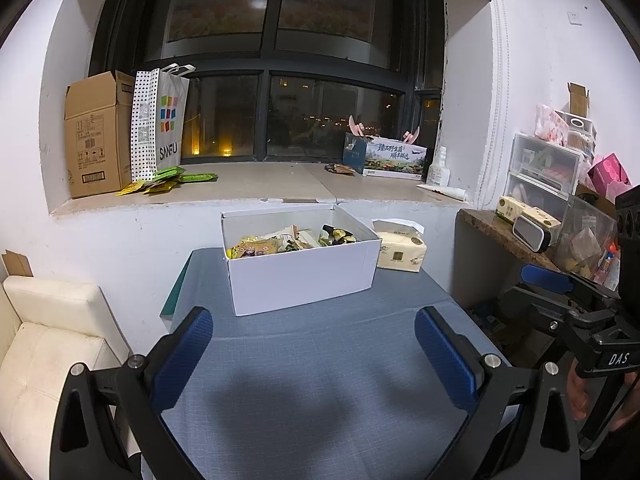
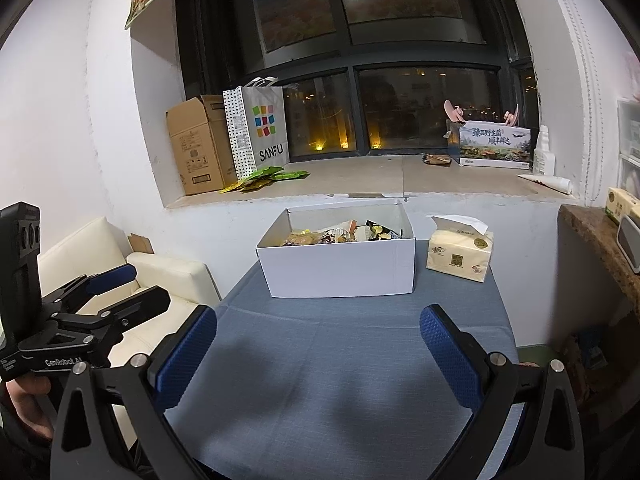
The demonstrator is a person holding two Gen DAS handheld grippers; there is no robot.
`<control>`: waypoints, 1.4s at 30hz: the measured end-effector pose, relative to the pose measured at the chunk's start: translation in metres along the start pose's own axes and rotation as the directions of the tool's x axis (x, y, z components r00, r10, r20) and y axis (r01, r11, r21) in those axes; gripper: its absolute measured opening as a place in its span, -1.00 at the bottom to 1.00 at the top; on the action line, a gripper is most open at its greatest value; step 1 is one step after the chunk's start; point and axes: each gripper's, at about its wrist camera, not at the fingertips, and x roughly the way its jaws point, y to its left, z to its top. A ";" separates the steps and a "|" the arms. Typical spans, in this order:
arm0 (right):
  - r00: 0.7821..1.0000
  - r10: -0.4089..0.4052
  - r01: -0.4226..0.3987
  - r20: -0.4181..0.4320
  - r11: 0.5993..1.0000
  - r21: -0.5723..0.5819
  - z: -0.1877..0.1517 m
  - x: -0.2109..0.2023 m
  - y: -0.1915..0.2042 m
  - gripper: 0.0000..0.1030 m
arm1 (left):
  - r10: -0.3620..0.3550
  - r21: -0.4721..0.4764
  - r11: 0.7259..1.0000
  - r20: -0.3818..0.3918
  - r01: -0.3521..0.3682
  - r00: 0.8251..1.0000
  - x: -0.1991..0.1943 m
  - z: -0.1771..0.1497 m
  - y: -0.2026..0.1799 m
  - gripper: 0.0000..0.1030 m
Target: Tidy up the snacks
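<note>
Left wrist view | white cardboard snack box (image 1: 304, 276) straight ahead on blue-clothed table (image 1: 320, 360), apart | left gripper (image 1: 314, 356), right gripper (image 2: 318, 356) both wide apart, holding nothing | distance similar.

Dim indoor light from overhead; its glare reflects in the dark night window (image 1: 256, 2); soft shadows fall on the blue-grey cloth desk (image 1: 320, 392); fisheye edges bend and darken.

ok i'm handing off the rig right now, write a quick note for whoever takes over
Left gripper: open, empty, over the blue table.
Right gripper: open, empty, also over the table.
White box at the table's far end holds mixed snack packets; tissue pack beside it.
More green and yellow packets lie on the windowsill by the SANFU bag.
Done: nothing that shows. Left: sorting the snacks, probably starting at the box.
</note>
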 end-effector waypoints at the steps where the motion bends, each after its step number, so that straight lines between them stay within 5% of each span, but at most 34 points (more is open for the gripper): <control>1: 1.000 0.002 -0.002 0.000 1.000 0.000 0.000 0.000 0.000 1.00 | 0.002 0.001 1.000 -0.001 -0.002 1.000 0.000 0.000 0.000 1.00; 42: 1.000 0.005 -0.005 -0.016 1.000 0.002 -0.004 0.002 -0.001 1.00 | -0.005 0.011 1.000 -0.014 0.005 1.000 0.002 -0.003 -0.006 1.00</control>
